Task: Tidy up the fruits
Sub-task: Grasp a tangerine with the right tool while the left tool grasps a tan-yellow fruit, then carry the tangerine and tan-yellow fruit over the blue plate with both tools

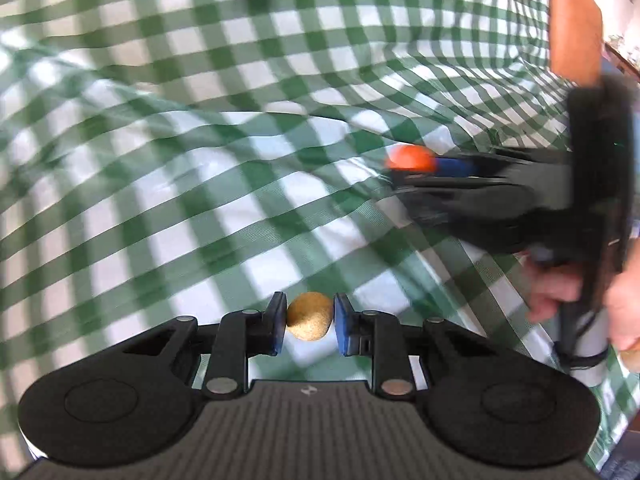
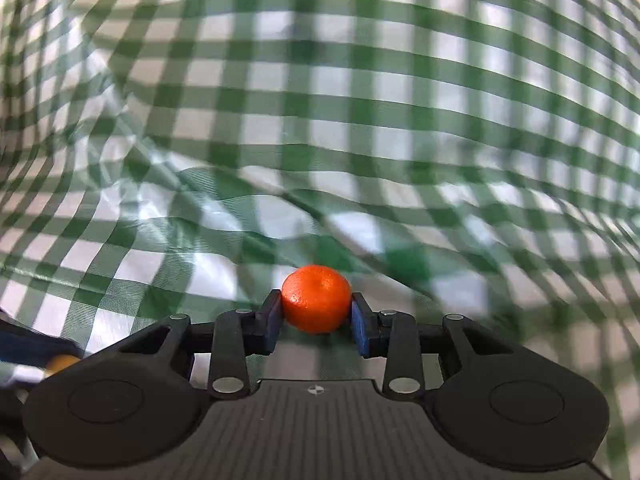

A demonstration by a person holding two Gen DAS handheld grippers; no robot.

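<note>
My left gripper (image 1: 310,322) is shut on a small round tan-brown fruit (image 1: 309,316) and holds it above the green-and-white checked cloth (image 1: 200,184). My right gripper (image 2: 316,312) is shut on a small orange mandarin (image 2: 316,298), also above the cloth. In the left wrist view the right gripper (image 1: 396,170) shows at the right, blurred, with the mandarin (image 1: 410,157) at its tip and a hand (image 1: 560,292) on its handle. In the right wrist view a bit of the left gripper (image 2: 36,354) and the tan fruit (image 2: 62,362) show at the lower left edge.
The checked cloth (image 2: 360,120) is wrinkled, with raised folds across the middle of both views. A brown wooden panel (image 1: 574,20) stands at the top right of the left wrist view, beyond the cloth's edge.
</note>
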